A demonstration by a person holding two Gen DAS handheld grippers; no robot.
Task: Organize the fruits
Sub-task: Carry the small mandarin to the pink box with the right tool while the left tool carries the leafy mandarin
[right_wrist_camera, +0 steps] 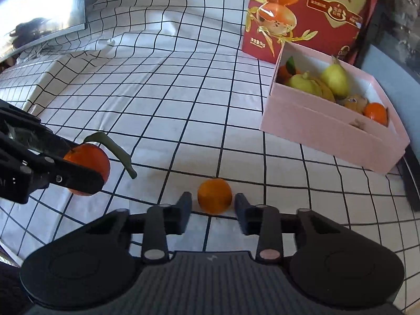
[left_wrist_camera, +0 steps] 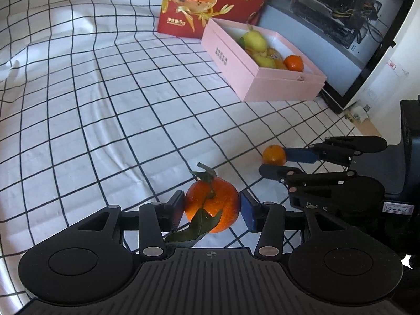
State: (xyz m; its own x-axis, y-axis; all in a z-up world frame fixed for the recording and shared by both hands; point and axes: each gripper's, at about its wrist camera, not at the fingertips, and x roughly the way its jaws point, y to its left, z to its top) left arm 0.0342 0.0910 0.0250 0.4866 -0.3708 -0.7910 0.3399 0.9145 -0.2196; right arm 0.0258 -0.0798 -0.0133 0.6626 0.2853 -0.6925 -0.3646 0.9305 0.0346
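My left gripper (left_wrist_camera: 212,210) is shut on a leafy orange mandarin (left_wrist_camera: 212,204), both pads against its sides, just above the checked cloth; it also shows in the right wrist view (right_wrist_camera: 88,165). My right gripper (right_wrist_camera: 212,210) is open, its fingers either side of a small orange mandarin (right_wrist_camera: 214,195) resting on the cloth, with gaps on both sides. That small mandarin also shows in the left wrist view (left_wrist_camera: 274,155) beside the right gripper (left_wrist_camera: 273,161). A pink box (right_wrist_camera: 328,131) to the right holds pears and oranges.
A red printed carton (right_wrist_camera: 302,13) stands behind the pink box (left_wrist_camera: 262,78). A dark monitor or cabinet (left_wrist_camera: 341,39) borders the table's right side. The white checked cloth (right_wrist_camera: 170,92) covers the table and is wrinkled at the far left.
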